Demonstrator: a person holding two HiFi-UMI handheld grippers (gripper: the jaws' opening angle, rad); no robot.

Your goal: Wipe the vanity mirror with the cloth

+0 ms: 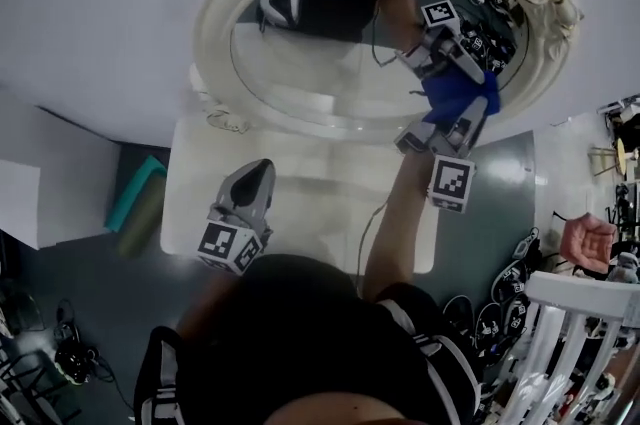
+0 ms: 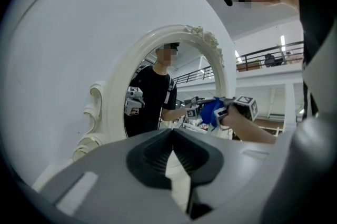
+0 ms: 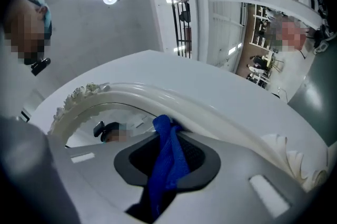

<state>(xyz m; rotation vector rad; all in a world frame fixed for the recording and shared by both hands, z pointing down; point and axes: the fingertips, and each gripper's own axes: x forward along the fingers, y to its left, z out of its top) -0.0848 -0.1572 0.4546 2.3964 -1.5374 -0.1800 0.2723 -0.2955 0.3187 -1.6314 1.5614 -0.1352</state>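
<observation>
Two hand-held grippers and one work surface. The tall oval vanity mirror in its cream carved frame [image 1: 330,73] stands upright at the back of a white vanity tabletop [image 1: 300,213]. Its long axis is vertical in the left gripper view, where it appears taller than wide.

The right gripper [image 1: 462,121] is raised to the mirror. Its jaws are pinched on a bright blue woven cloth [image 1: 455,98], which fills the gap between them and bunches out past the tips. In the right gripper view the cloth [image 3: 167,165] appears to meet the mirror where the glass joins the inner edge of the frame.

The left gripper [image 1: 250,181] is held low over the tabletop, well apart from the glass. Its jaws are pressed together at the tips, with nothing between them.

Relation governing the coming stroke: in the head view the cloth sits at the right margin of the glass, so nearly all the remaining glass lies to the left of the right gripper. The right gripper is the nearer tool. A stroke would probably run leftward across the glass, then be repeated along the long axis.
</observation>
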